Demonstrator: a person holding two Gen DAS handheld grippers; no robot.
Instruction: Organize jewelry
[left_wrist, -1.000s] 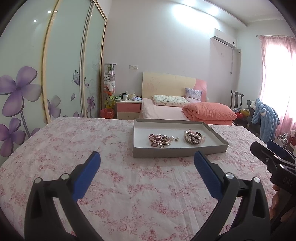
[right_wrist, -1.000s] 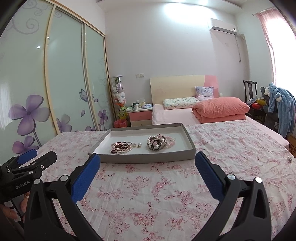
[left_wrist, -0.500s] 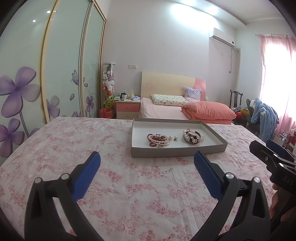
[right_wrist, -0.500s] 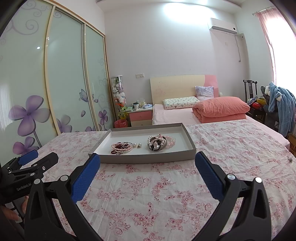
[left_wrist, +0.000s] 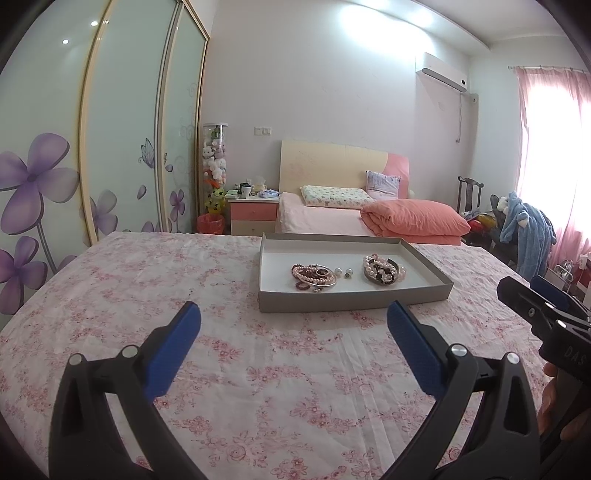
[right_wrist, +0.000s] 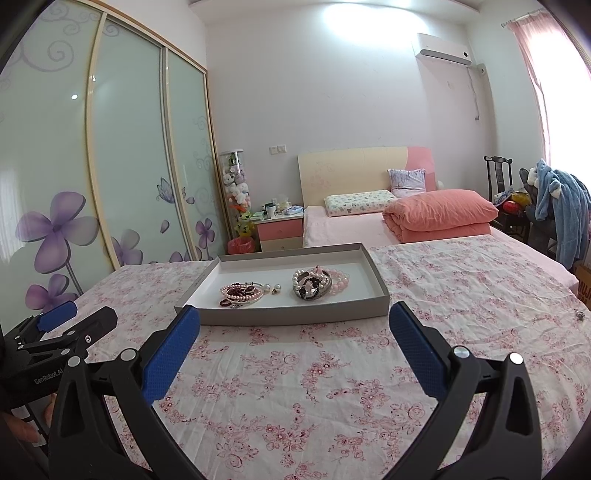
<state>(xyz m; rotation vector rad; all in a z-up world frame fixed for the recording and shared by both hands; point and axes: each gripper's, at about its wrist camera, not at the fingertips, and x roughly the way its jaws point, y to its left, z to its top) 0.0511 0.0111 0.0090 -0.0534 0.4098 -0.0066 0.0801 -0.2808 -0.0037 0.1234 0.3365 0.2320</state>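
Note:
A shallow grey tray with a white floor sits on the pink floral cloth ahead of both grippers. In it lie a heap of pink pearl and dark bead bracelets, small loose earrings and a second heap of pearl and dark bracelets. My left gripper is open and empty, short of the tray. My right gripper is open and empty, close to the tray's near wall.
The floral cloth covers a wide table. A small dark object lies on the cloth at far right. Behind are a bed with an orange quilt, a nightstand, sliding wardrobe doors and a chair with blue clothes.
Both views shifted only slightly; the tray sits marginally lower and nearer in the frames. Both grippers stay open and empty.

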